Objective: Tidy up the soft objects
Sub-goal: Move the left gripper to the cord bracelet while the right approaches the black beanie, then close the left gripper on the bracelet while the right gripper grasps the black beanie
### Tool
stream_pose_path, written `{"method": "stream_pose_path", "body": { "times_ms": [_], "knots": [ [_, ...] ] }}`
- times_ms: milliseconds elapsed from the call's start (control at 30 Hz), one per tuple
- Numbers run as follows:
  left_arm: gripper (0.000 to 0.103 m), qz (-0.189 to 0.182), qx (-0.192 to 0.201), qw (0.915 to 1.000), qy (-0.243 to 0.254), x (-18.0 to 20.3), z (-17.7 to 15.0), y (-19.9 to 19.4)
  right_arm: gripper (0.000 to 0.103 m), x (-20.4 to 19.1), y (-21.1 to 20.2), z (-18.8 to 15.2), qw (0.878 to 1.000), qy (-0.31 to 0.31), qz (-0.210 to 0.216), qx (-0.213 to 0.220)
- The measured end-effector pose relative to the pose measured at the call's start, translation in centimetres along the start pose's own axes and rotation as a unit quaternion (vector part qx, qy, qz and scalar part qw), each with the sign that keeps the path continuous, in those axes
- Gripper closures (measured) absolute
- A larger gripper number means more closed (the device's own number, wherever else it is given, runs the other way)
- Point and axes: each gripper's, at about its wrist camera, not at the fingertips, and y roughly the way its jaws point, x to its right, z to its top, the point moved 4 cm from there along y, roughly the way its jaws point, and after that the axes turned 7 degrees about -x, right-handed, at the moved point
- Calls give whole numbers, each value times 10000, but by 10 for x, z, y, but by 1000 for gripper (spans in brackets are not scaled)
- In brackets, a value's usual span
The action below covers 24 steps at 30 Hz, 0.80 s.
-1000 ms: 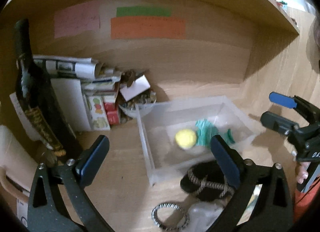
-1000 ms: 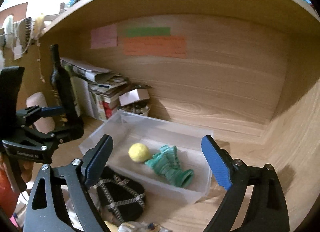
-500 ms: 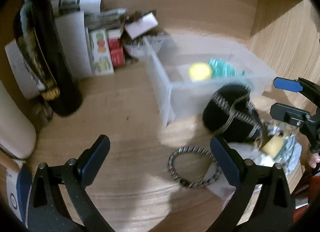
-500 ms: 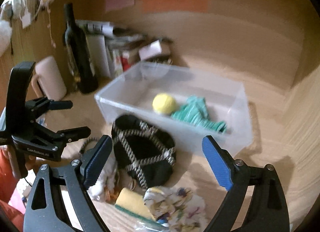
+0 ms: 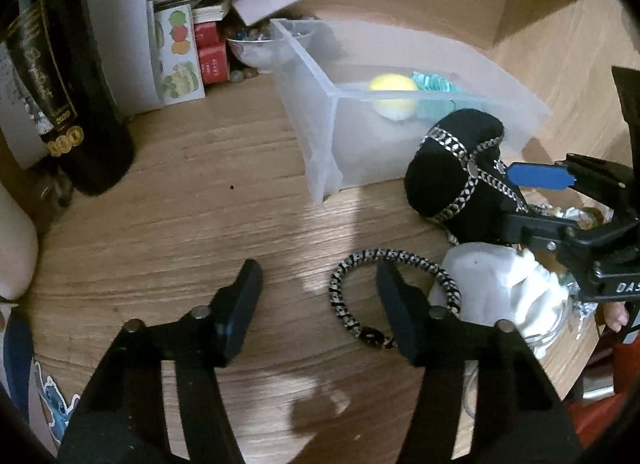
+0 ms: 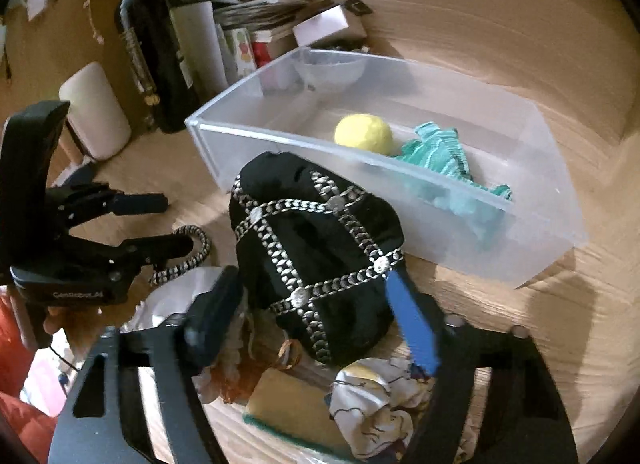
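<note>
Both my claws have dropped lower since a second ago. My left gripper [image 5: 318, 284] hangs released over the braided hair tie [image 5: 360, 260]; my right gripper [image 6: 316, 296], unclenched, straddles the black cap [image 6: 316, 240], just in front of the clear bin [image 6: 536, 264].
</note>
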Motion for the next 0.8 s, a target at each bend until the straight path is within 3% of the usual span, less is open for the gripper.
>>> {"method": "stream_pose_path", "body": {
  "times_ms": [67,300,433,800],
  "knots": [
    [63,32,18,10000,42,2,0,0,58,-1,3,0,10000,-42,-47,-45],
    [96,-87,-2,9997,237,6,0,0,82,-8,-2,-3,9992,-267,-246,147],
    [98,51,29,9998,192,5,-1,-4,90,-4,-13,-4,9992,-197,-185,309],
    [98,203,934,9954,50,5,20,-66,91,1,-65,2,9941,-76,-162,1073]
  ]
}}
